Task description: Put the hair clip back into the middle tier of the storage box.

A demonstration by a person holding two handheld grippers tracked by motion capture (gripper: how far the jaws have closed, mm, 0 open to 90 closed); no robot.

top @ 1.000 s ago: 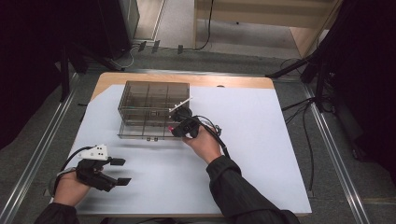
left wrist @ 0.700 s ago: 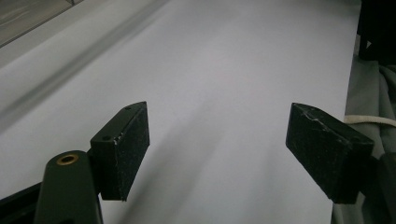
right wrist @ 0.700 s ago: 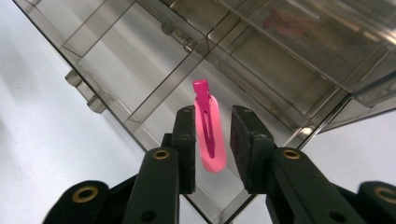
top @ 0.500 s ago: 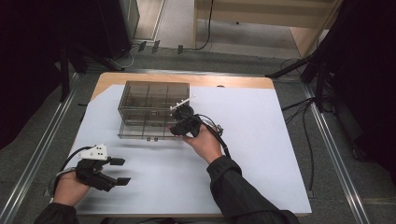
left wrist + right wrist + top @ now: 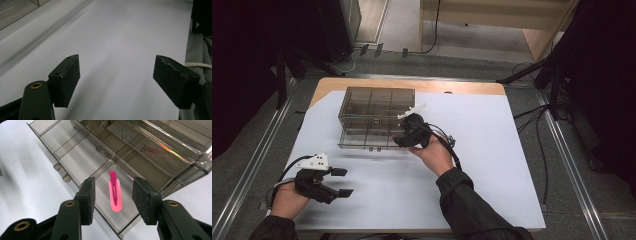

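A smoky clear drawer box (image 5: 377,102) stands on the white sheet, with its bottom drawer (image 5: 75,152) pulled out toward me. In the end compartment of that drawer lies a pink hair clip (image 5: 115,202), flat and free. My right gripper (image 5: 114,188) hovers open just above it, one jaw on each side of the clip and neither touching it. From the high view the right gripper (image 5: 404,139) sits at the box's front right corner. My left gripper (image 5: 343,182) rests open near the front left of the sheet, and nothing is between its pads (image 5: 66,80).
A white sheet (image 5: 492,165) covers most of the wooden table (image 5: 362,84). The box's upper level (image 5: 175,142) has several divided compartments with a reddish shape inside. Cables trail from both grippers. Grey cloth (image 5: 197,57) lies at the sheet's edge.
The right gripper has shifted only slightly over the drawer. The left gripper has stayed where it was.
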